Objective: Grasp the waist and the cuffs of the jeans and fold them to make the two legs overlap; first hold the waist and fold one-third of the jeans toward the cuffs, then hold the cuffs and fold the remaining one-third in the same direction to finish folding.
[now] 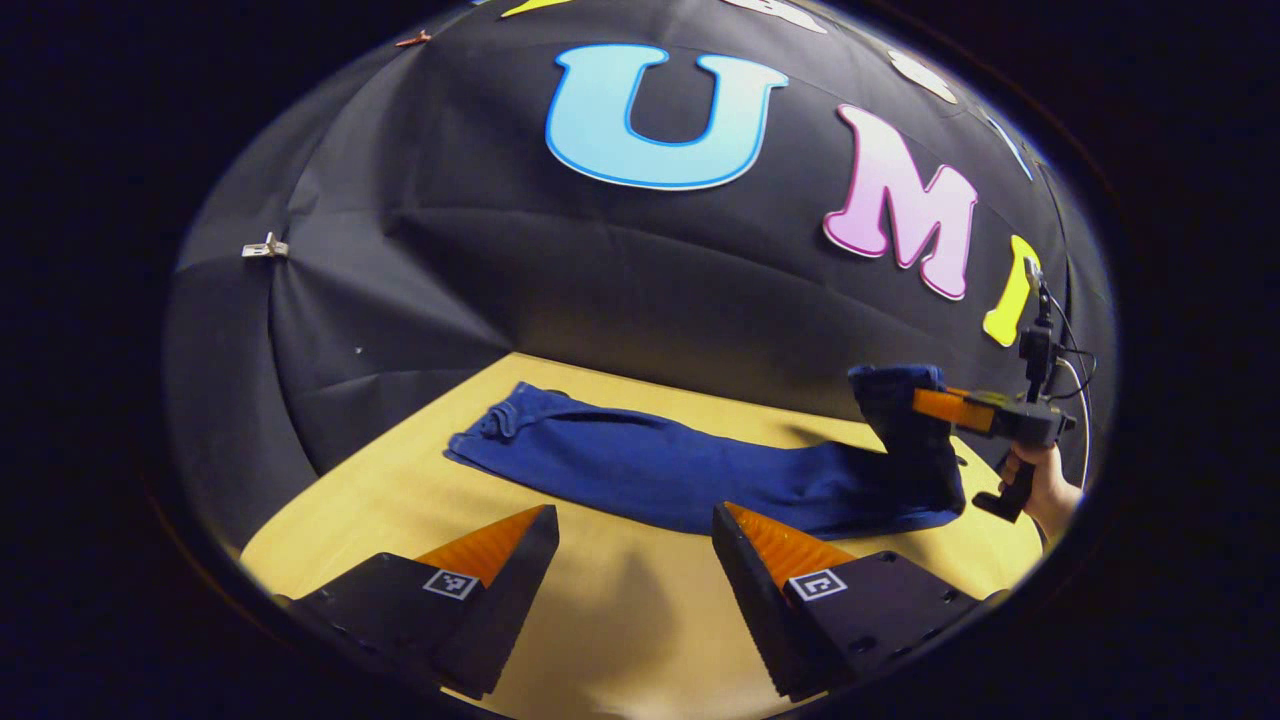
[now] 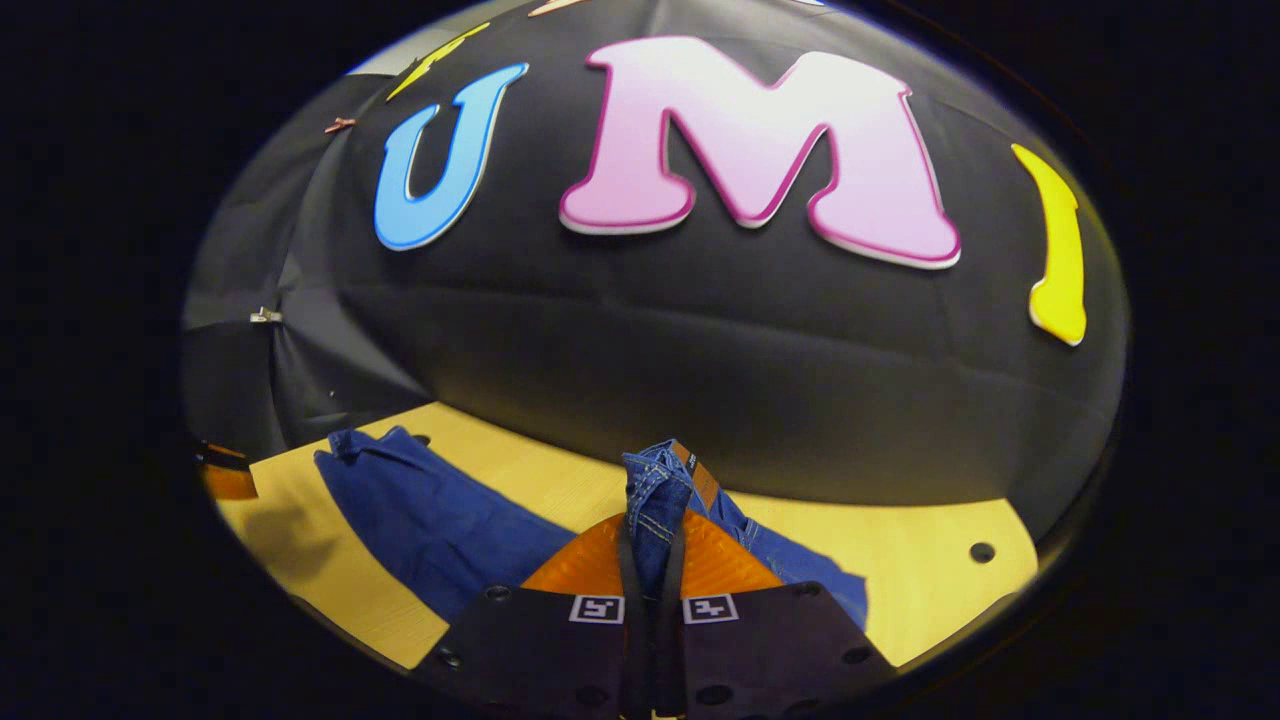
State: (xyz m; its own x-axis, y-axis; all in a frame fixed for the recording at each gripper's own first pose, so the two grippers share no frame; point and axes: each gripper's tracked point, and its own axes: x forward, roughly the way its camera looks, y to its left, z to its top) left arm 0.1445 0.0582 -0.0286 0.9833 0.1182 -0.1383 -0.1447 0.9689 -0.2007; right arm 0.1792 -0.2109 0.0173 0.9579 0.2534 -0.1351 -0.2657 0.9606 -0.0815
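Note:
The blue jeans (image 1: 650, 465) lie flat on the wooden table (image 1: 400, 500), legs overlapped, running from the cuffs (image 1: 505, 415) at the left to the waist at the right. In the right gripper view, my right gripper (image 2: 652, 525) is shut on the waistband (image 2: 660, 480), which stands up between the fingers. The left gripper view shows that same gripper (image 1: 940, 405) holding the waist end raised off the table and curled over, with a hand (image 1: 1050, 490) behind it. My left gripper (image 1: 635, 510) is open over bare table, just in front of the middle of the legs.
The black cloth wall (image 1: 650, 280) rises right behind the table's far edge. A metal clip (image 1: 265, 247) is pinned to it at the left. A small hole (image 2: 982, 552) marks the tabletop to the right of the jeans.

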